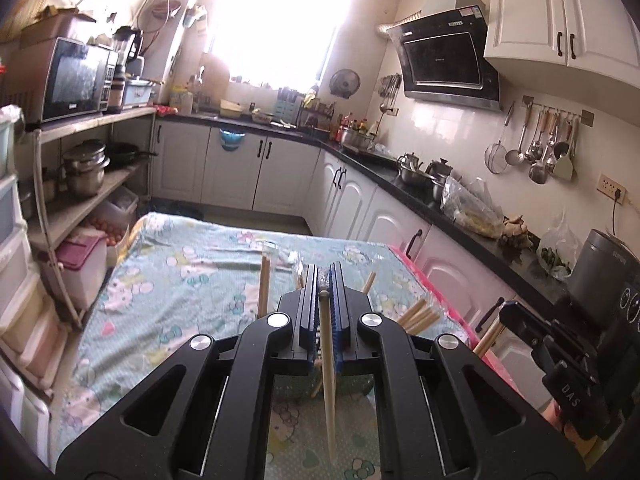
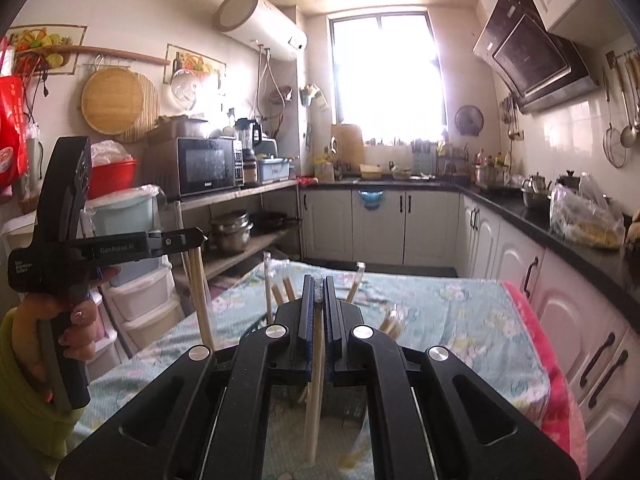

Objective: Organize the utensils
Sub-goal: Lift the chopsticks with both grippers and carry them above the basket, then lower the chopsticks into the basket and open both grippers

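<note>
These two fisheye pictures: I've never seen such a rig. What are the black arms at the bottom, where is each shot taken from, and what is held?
No robot here: a person holds a two-finger tool in each hand, with a camera on each looking along its jaws. One picture is from the left gripper, the other from the right gripper. Each is shut on a wooden chopstick: left chopstick, right chopstick. Below stands a dark holder, mostly hidden, with more chopsticks sticking up, on a table under a patterned cloth. The right view also shows the left hand.

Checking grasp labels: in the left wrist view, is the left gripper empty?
No, the left gripper is shut on a wooden chopstick that runs down between its blue pads above the cartoon-print tablecloth.
</note>
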{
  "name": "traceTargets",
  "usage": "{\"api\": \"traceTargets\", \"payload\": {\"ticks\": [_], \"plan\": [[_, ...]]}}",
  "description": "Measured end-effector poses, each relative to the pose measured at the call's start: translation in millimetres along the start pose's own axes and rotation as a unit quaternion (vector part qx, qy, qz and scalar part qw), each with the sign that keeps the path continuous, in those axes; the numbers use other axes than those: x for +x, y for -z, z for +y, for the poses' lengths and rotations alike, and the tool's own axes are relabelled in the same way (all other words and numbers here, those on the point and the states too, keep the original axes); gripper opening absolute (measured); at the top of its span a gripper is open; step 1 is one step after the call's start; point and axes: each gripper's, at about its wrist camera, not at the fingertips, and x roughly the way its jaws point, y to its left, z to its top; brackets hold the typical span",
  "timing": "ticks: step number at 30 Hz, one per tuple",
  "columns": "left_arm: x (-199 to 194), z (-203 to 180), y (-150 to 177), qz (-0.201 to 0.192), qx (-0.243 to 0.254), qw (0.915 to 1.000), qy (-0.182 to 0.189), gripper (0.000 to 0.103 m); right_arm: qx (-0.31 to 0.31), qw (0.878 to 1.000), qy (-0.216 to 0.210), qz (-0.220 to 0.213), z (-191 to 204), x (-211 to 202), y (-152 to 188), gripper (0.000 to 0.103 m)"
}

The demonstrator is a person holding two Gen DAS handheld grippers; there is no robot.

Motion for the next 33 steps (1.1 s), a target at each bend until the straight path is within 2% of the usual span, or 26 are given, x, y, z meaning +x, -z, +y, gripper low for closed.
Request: {"api": "traceTargets", "payload": {"ticks": [13,21,33], "plan": [[2,1,-37,-0.038,0.002,0.9992,-0.008,0.003,0.006,0.999,0.007,-0.046,-8,16,-41,0.004],[11,4,-59,-0.059,0.004,0.9978,-0.029,0.003,0.002,0.998,0.011,-0.060,-13,32,-62,0.004],[42,6,-60,-0.069,0.014,0.9957,-0.060,0.003,0.014,0.997,0.035,-0.063,-30,61,-67,0.004]]}}
